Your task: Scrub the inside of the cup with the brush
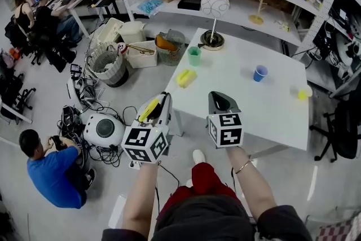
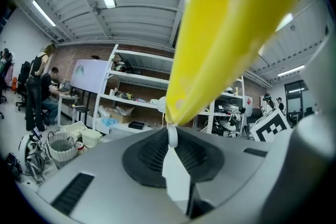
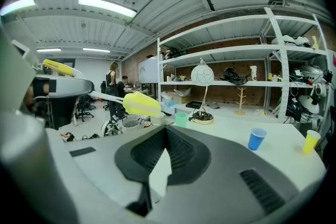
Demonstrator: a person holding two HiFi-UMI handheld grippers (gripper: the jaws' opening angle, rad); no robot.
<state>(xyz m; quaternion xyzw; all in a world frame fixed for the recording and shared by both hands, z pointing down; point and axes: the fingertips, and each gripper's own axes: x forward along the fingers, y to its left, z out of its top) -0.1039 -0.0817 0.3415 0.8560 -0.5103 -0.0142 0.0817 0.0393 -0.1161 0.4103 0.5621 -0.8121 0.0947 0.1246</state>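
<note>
left gripper: brush | table: lamp beside green cup, blue cup

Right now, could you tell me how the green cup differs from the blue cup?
The green cup is pale mint, the blue cup a deep blue. The green cup stands beside the lamp, further left in the head view; the blue cup stands alone, further right. Both are upright, mouth up, on the white table.

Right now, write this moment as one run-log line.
left gripper: shut on brush | right gripper: shut, empty | green cup, blue cup, yellow cup: on table, untouched | scrub: not begun
</note>
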